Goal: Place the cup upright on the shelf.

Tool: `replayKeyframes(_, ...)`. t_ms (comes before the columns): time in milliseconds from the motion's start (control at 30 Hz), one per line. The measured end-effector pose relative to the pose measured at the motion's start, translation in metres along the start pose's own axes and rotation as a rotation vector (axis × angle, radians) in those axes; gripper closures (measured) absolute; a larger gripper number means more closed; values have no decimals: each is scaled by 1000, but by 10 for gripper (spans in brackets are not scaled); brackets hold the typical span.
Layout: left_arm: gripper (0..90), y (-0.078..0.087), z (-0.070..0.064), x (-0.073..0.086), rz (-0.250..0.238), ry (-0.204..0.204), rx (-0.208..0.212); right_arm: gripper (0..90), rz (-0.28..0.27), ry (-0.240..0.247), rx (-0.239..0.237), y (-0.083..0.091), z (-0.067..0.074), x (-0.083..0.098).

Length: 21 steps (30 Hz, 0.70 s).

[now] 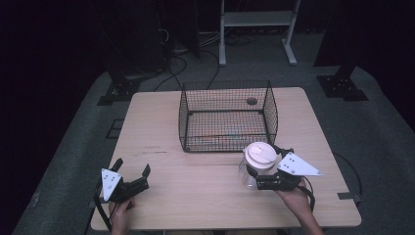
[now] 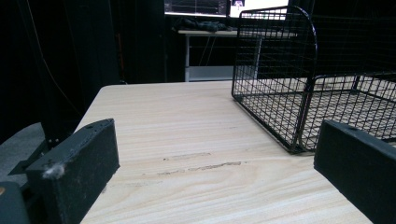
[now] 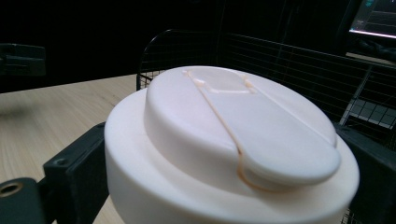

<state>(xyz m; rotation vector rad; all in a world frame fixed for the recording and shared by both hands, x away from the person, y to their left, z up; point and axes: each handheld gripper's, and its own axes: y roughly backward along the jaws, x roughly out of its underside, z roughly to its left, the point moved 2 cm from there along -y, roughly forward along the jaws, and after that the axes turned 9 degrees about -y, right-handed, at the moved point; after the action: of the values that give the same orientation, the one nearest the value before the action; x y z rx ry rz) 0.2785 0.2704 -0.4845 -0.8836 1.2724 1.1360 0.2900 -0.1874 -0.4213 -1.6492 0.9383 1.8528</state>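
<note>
Seen from the high view, the right hand-held gripper [image 1: 255, 177] grips a clear jar [image 1: 248, 172] with a cream lid [image 1: 261, 154], on or just above the counter [image 1: 205, 196] right beside the front right corner of the black wire basket [image 1: 228, 117]. The left hand-held gripper [image 1: 132, 169] rests well apart at the near left, jaws spread wide and holding nothing. Likely risk: the jar clips the basket's front wall if it isn't raised enough before going in.

From the left gripper view, both jaws stand far apart over bare wood, with the wire basket [image 2: 308, 88] ahead to the right; this hand is too far away to steady the basket should it get nudged.

From the right gripper view, the lid [image 3: 233, 140] sits between the two jaws, which clasp the jar just under it. Smooth clear walls could let the jar slip or tilt during a lift.
</note>
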Motion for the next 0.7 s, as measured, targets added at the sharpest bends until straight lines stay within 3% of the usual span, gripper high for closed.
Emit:
replayKeyframes(567, 0, 0, 0, 0, 1, 1, -1, 43, 32, 8, -5, 0, 2, -5)
replayKeyframes(700, 0, 0, 0, 0, 2, -1, -1, 44, 18, 0, -27, 1, 3, -13)
